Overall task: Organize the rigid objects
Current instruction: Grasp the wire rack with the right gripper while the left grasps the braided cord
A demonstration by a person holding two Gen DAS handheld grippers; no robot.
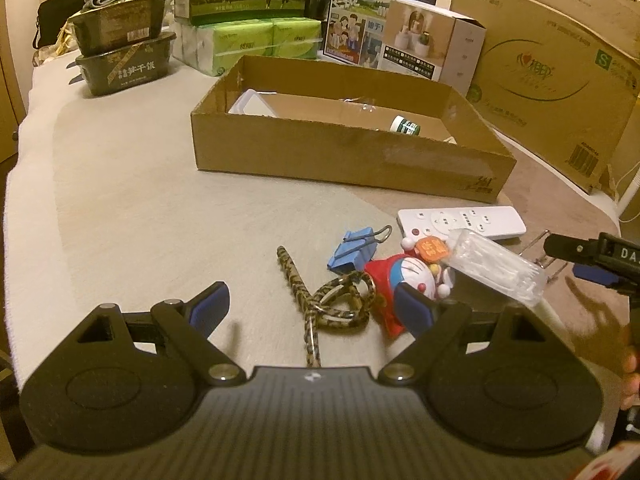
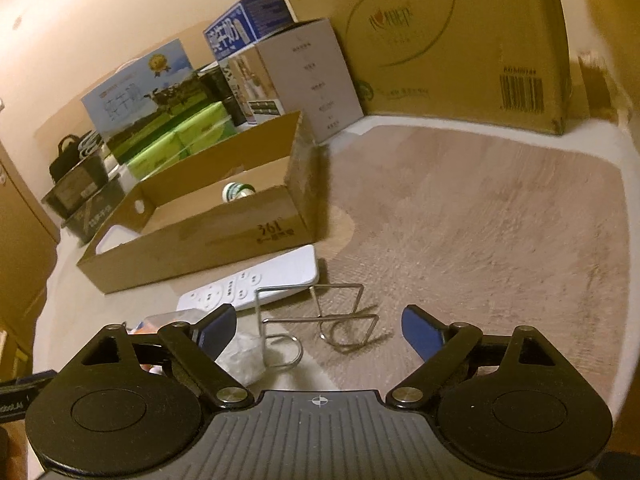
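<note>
Several small things crowd the table [image 1: 120, 184]: a leopard-print strap [image 1: 316, 300], a blue binder clip [image 1: 352, 250], a red Doraemon figure [image 1: 404, 280], a white remote [image 1: 460, 222], a clear plastic box [image 1: 496, 266] and bent wire hooks [image 2: 340, 320]. At twelve o'clock sits a shallow cardboard box [image 1: 344, 156]. Left gripper [image 1: 316, 304] and right gripper [image 2: 318, 324] hover with fingers spread, released.

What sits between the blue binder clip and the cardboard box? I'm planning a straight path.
Only bare cloth, in the left wrist view: the blue binder clip and cardboard box have nothing between them.
</note>
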